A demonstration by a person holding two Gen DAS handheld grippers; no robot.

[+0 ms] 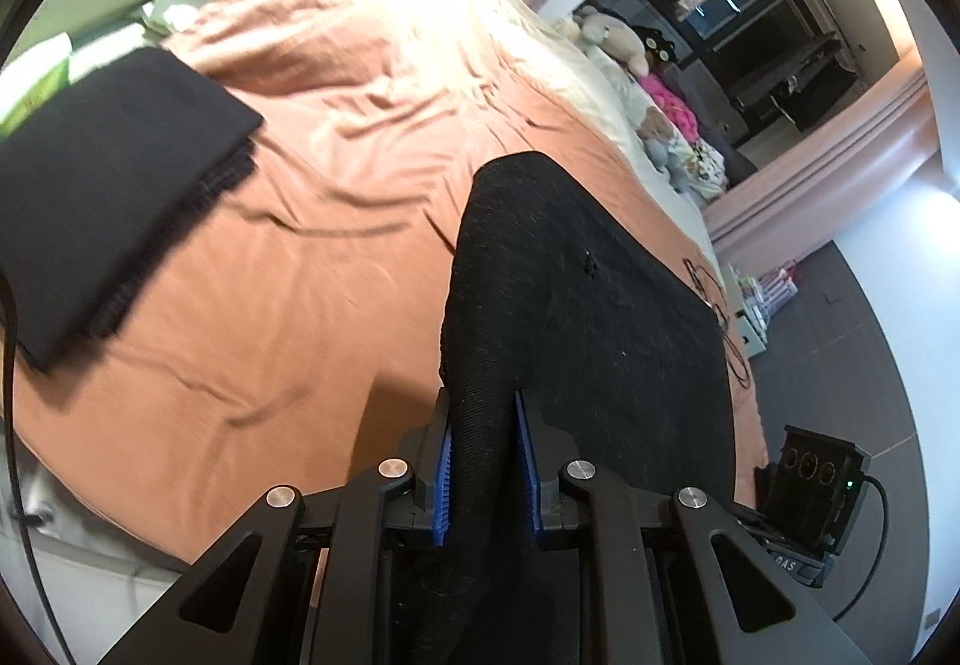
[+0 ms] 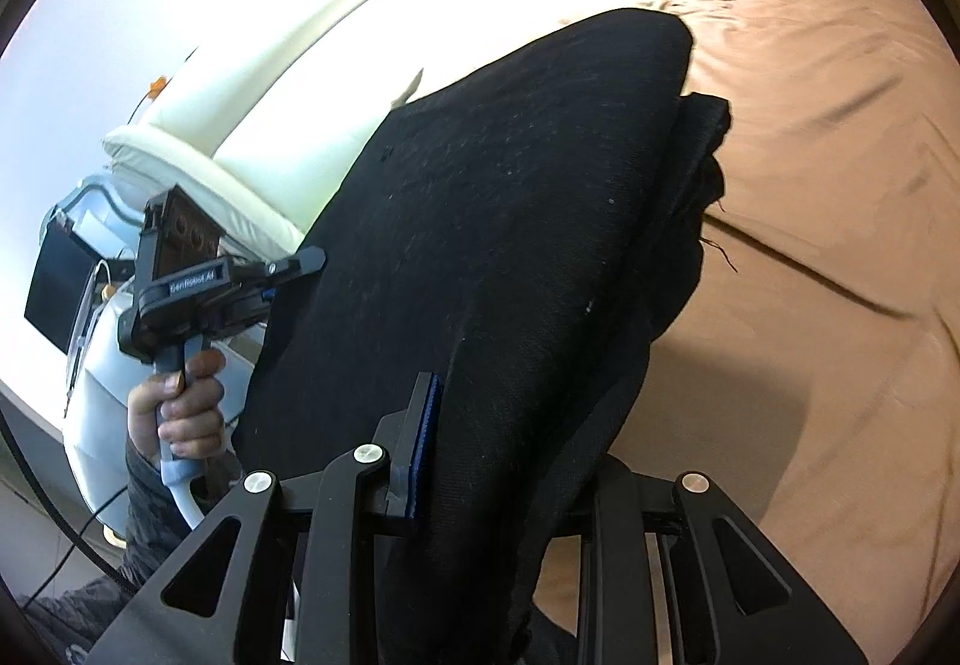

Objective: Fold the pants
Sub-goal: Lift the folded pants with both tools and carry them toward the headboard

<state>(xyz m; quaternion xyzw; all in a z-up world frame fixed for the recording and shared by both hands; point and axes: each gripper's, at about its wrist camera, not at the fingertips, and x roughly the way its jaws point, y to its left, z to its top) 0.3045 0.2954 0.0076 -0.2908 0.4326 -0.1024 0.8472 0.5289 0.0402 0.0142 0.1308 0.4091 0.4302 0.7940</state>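
Note:
Black pants [image 1: 576, 293] hang folded over above the terracotta bed sheet [image 1: 270, 305], stretched between my two grippers. My left gripper [image 1: 482, 407] is shut on one bunched edge, and both blue pads [image 1: 443, 461] press on the cloth. In the right wrist view the pants [image 2: 510, 215] spread wide, with a doubled edge at their right side. My right gripper [image 2: 510, 425] is shut on their near edge. One blue pad [image 2: 423, 443] shows, and cloth hides the other finger. A hand [image 2: 180, 401] holds the left gripper [image 2: 300, 266] at the pants' left side.
A folded black garment [image 1: 108, 185] lies on the sheet at the left. Stuffed toys [image 1: 618, 41] sit along the bed's far side, and a thin cable [image 1: 720, 317] lies near its edge. A cream padded headboard [image 2: 288, 65] stands behind the pants. The sheet [image 2: 810, 245] to the right is wrinkled.

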